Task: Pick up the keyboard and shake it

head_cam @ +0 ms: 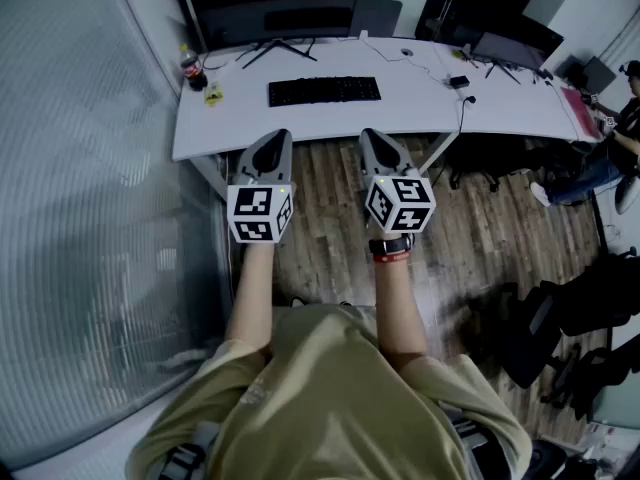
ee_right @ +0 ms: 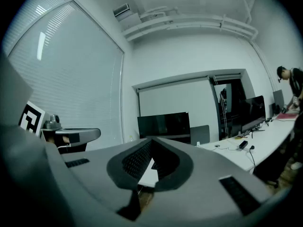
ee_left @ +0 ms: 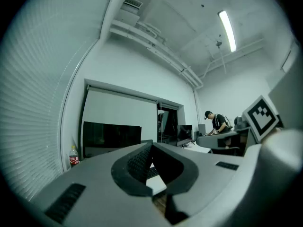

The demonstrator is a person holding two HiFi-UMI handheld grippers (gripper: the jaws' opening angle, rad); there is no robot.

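1. The long white curved desk (head_cam: 430, 103) fills the view ahead, smooth and bare-topped, with wooden plank floor (head_cam: 330, 218) in front of it.
2. At its back stands a wide, glossy black monitor (head_cam: 270, 8).
3. There's the target: a flat black rectangular keyboard (head_cam: 324, 90), lying in front of the monitor, untouched.
4. The grey left gripper (head_cam: 272, 140) and grey right gripper (head_cam: 372, 136) hover over the floor, well apart from the keyboard. Both have their jaws pressed together, with nothing between the ribbed dark pads.
5. My call: open both, then take the keyboard's short ends, one each, pads square on the thin hard plastic, and grip it firmly before shaking.
6. A small red-labelled cola bottle (head_cam: 190, 66) sits at the desk's left corner.
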